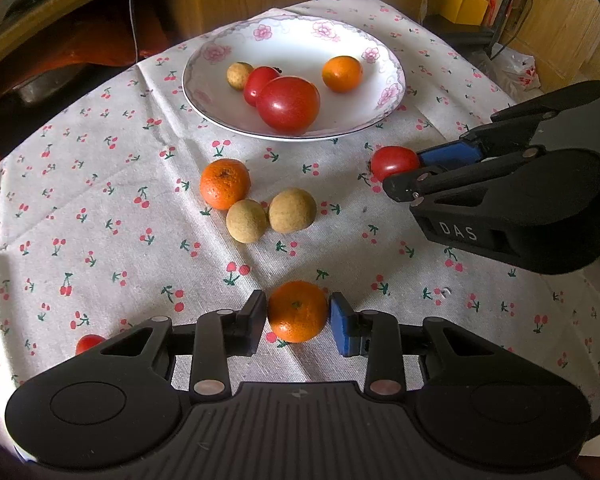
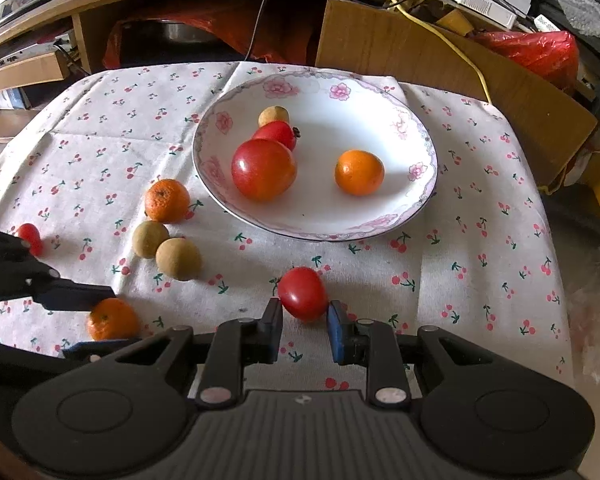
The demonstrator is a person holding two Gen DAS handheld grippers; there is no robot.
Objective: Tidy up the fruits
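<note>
The left gripper (image 1: 298, 318) sits low over the cherry-print tablecloth (image 1: 100, 208), its 2 pads bracketing a small mandarin (image 1: 298, 312). The black pad touches the fruit's left side; the blue pad stands just off its right side, so the jaws are apart around the fruit, not yet clamped. The mandarin rests on the cloth.

The right gripper (image 2: 303, 320) is in the same posture around a small red tomato (image 2: 303, 294). The tomato lies on the cloth at the pad tips, with a narrow gap on each side; the jaws are apart. In the left wrist view, this gripper (image 1: 418, 164) enters from the right with the tomato (image 1: 394, 162) at its tips.

The floral-rimmed white plate (image 2: 380, 92) stands at the far side of the cloth. It holds 4 pieces: 1 large tomato (image 2: 263, 169), 1 smaller tomato (image 2: 278, 134) touching it behind, 1 longan (image 2: 273, 115) behind that, and 1 mandarin (image 2: 359, 172) well apart on the right.

Loose fruit on the cloth between plate and grippers: 1 mandarin (image 1: 225, 183), with 2 longans (image 1: 247, 221) (image 1: 292, 210) just beside it, touching each other. 1 cherry tomato (image 2: 30, 237) lies at the left edge, near the left gripper's body.
</note>
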